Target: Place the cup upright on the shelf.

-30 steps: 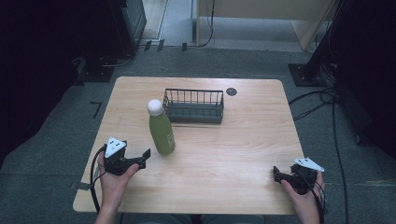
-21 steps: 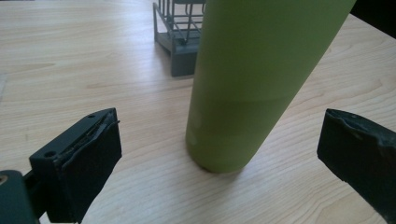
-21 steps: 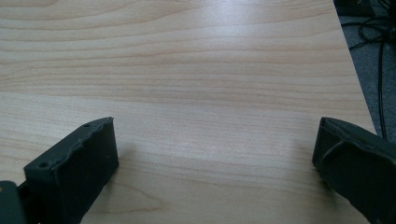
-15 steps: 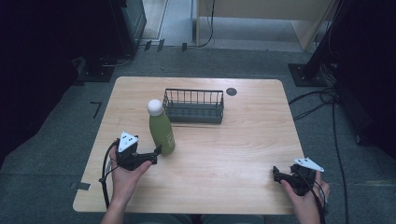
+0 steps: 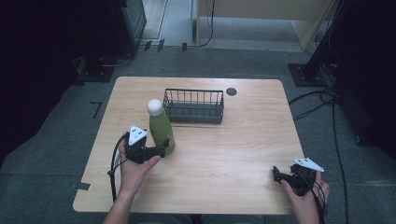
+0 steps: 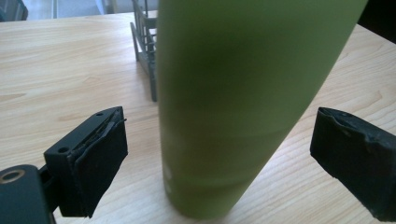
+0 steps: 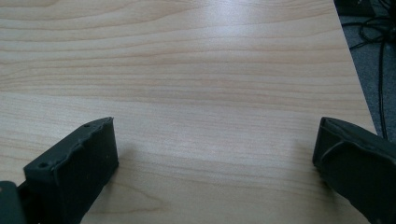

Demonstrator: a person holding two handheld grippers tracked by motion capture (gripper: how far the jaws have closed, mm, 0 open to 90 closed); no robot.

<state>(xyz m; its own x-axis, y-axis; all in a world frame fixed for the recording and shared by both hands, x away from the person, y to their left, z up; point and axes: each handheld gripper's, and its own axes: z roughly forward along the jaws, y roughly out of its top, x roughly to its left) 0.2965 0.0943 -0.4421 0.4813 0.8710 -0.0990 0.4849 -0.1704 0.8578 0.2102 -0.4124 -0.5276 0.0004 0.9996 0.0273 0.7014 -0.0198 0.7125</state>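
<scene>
1. Now the green bottle (image 5: 161,132) stands upright before the wire basket (image 5: 193,106), between the left gripper's (image 5: 161,150) jaws — just closing, pads not touching.
2. Both pads should be seated squarely on its lower body.
3. Meanwhile the right gripper (image 5: 278,176) is held spread wide — empty.

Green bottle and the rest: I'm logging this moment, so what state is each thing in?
Green bottle: upright on the table, white cap on, between the left gripper's jaws, not yet clamped.
Wire basket: upright, empty.
Left gripper: open, jaws have just been closing around the bottle.
Right gripper: open, nothing between its jaws.
</scene>
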